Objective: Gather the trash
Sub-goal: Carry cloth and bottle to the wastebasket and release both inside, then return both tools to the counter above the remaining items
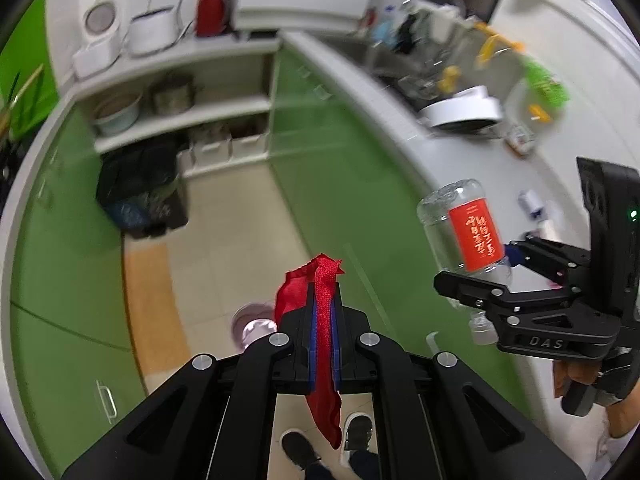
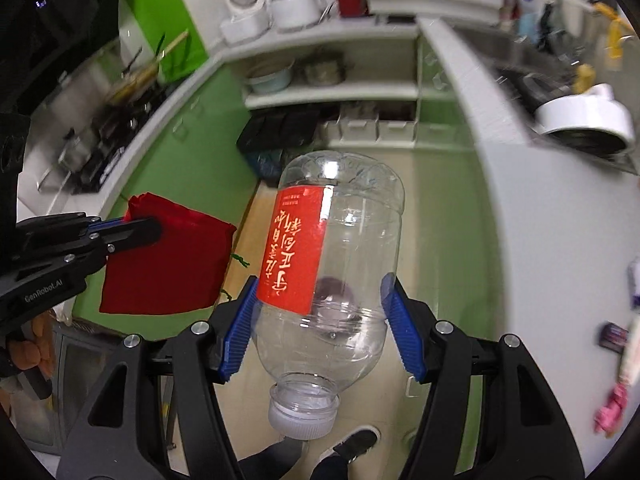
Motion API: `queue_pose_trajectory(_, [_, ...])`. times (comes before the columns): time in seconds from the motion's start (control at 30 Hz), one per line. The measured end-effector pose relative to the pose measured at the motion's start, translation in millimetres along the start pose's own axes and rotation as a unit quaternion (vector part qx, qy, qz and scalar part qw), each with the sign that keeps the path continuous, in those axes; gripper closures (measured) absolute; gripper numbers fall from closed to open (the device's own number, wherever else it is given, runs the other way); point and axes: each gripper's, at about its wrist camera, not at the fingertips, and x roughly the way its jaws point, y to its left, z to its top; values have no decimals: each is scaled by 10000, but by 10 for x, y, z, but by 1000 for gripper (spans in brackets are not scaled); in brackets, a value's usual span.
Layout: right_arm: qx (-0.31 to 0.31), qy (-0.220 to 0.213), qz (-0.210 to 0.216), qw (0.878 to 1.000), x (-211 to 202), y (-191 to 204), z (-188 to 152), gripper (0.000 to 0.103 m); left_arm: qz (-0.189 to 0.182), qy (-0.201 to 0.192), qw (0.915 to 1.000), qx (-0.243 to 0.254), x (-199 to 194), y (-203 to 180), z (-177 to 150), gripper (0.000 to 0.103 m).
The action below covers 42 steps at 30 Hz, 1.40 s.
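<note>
Two grippers in the air over the kitchen floor, each loaded. Left gripper (image 1: 324, 280): jaws nearly closed, blue pads pressed flat on a red cloth bag (image 1: 320, 320); in the left wrist view the fabric runs up the narrow slit between the pads, bunches out past the tips at 12 o'clock and hangs below the jaws at 6 o'clock. In the right wrist view the same left gripper (image 2: 154, 226) enters from 9 o'clock, gripping the red cloth bag (image 2: 168, 264) by its upper left corner, the rest hanging flat as a square. Right gripper (image 2: 320, 312): jaws set wide, both blue pads (image 2: 236, 336) against the sides of a clear plastic bottle (image 2: 332, 280), gripped low on the body near the shoulder. Bottle is inverted: white cap (image 2: 302, 414) at 6 o'clock, base at 12 o'clock, red label (image 2: 292, 248) with gold script upside down; it looks empty. In the left wrist view the right gripper (image 1: 480, 276) sits at 3 o'clock with the clear plastic bottle (image 1: 460, 232) tilted, base toward 11 o'clock. Dark bin (image 1: 140, 192) with a black liner stands on the floor at 10 o'clock by the white shelves (image 1: 180, 116), well apart from both grippers. White counter (image 1: 472, 168) runs along 2 o'clock. Person's shoes (image 1: 360, 432) visible at 6 o'clock.
</note>
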Motion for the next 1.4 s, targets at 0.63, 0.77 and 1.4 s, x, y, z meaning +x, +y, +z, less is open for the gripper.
queue_pose_trajectory(0.63, [-582,650,207,9960,3758,-234,-879,42,232,162,9969,-729,3380,1648,-1399,95])
queue_pose_trajectory(0.77, [-618,741,238,9951,4119,-288,-1007,42,369,192,9956,-837,3710,1819,-1522,24])
queue_pose_trajectory(1.4, [-920,1106,474,9885,4856,-76,-1115,40,754,-44,9867,-1436,3669,2385,-1770,5])
